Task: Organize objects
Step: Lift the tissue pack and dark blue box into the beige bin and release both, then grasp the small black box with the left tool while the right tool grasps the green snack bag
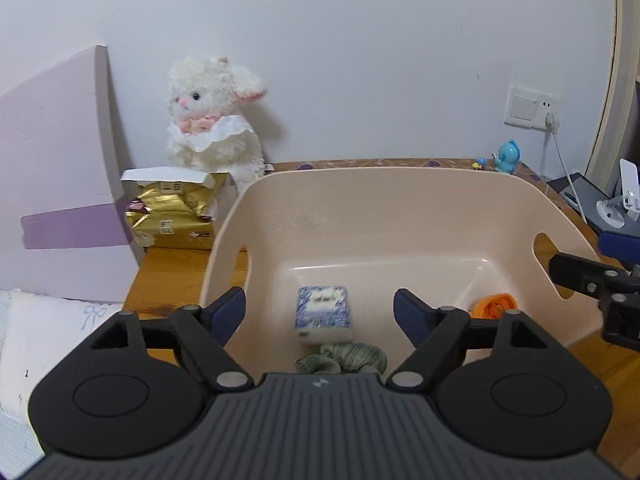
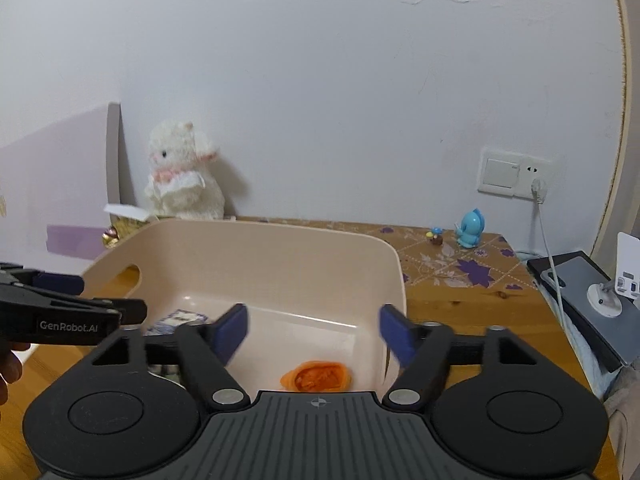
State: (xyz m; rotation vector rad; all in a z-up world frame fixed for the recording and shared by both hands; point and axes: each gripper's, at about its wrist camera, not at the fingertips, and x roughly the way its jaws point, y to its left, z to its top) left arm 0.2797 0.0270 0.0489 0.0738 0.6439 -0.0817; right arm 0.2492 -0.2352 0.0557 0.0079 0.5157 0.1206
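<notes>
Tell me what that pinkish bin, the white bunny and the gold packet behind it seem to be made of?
The pinkish bin looks like moulded plastic with a smooth, slightly glossy wall, rounded corners and cut-out handles. The white bunny looks like plush fabric, with fluffy, curly pile and a frilled cloth collar. The gold packet seems to be thin metallic foil or film, since it is shiny and creased; which one I cannot tell.

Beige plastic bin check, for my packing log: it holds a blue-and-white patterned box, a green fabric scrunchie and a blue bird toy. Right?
Not quite. The third item in the beige plastic bin is an orange crumpled object, seen in the left wrist view beside the blue-and-white patterned box and green fabric scrunchie. The blue bird toy stands outside.
</notes>
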